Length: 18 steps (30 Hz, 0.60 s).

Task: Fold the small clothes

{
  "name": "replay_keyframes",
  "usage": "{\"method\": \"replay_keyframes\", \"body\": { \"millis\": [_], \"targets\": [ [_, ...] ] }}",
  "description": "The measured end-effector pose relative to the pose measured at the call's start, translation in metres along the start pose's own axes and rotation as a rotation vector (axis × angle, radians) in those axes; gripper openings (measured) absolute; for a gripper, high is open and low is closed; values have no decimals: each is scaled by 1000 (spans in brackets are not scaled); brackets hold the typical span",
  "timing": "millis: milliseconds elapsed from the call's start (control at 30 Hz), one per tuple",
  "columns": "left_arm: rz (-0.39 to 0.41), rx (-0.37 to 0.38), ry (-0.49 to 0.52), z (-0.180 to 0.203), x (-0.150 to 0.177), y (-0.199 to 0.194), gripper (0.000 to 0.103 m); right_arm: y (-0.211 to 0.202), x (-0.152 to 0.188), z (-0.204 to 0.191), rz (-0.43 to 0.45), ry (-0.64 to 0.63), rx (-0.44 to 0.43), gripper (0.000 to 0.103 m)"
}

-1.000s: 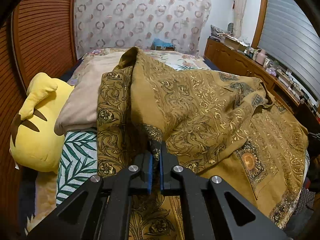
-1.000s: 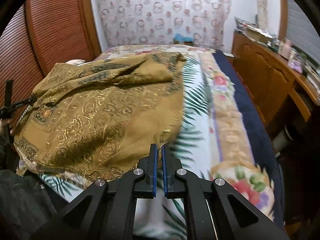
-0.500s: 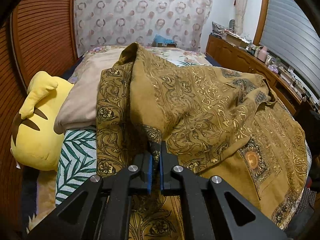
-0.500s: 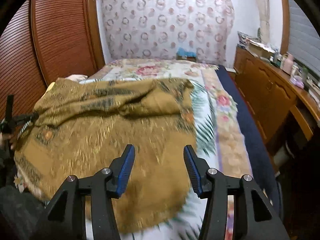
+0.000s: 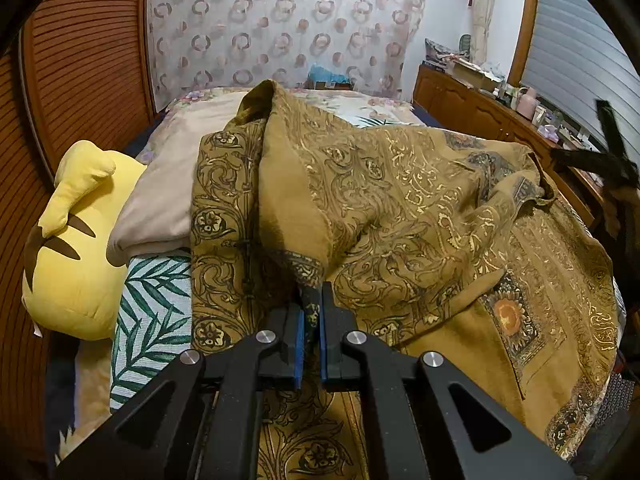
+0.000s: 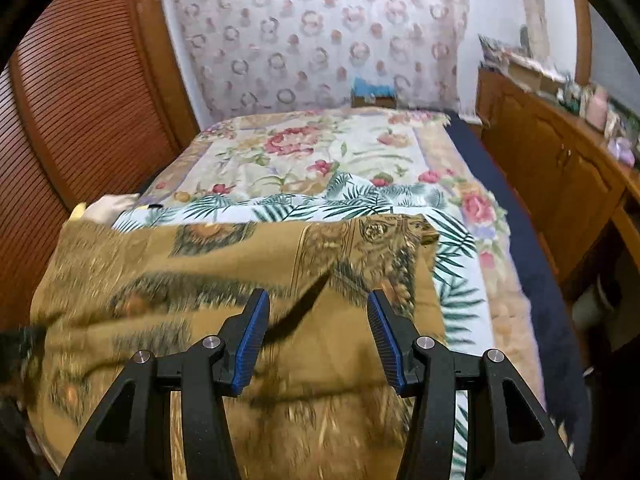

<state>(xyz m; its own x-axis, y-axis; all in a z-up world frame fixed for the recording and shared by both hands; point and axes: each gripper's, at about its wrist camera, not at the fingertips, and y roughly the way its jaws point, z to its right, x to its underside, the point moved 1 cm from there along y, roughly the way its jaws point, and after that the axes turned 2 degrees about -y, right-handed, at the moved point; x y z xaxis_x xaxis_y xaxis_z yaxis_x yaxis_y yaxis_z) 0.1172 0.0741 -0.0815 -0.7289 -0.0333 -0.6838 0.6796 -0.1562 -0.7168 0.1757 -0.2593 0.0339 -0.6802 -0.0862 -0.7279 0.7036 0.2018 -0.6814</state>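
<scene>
Across the floral bed [image 6: 320, 148] the mustard patterned garment [image 5: 400, 208] lies rumpled and only partly folded, its near edge pinched in the closed left tongs [image 5: 311, 320], while the right tongs [image 6: 316, 332] gape empty above it, further folds remaining.

My left wrist view: low over the bed [image 5: 152, 320], close, facing the curtain [image 5: 280, 28] at 12 o'clock. My right wrist view: same heading, close. Shared: ochre garment [image 5: 420, 208] [image 6: 200, 280], curtain, cabinet [image 6: 552, 168] at 2 o'clock.
</scene>
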Motion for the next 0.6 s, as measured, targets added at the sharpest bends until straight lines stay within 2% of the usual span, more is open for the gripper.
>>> {"method": "replay_keyframes", "body": {
  "millis": [333,533,600],
  "targets": [
    [-8,-1,0,1,0,2,5,74,-33,-8,-99,27,109,53],
    [-10,-3,2,2,1,2,5,81,-35,-8,-131,13,113,52],
    [-10,-4,3,2,0,2,5,69,-33,-10,-129,5,99,45]
  ]
}}
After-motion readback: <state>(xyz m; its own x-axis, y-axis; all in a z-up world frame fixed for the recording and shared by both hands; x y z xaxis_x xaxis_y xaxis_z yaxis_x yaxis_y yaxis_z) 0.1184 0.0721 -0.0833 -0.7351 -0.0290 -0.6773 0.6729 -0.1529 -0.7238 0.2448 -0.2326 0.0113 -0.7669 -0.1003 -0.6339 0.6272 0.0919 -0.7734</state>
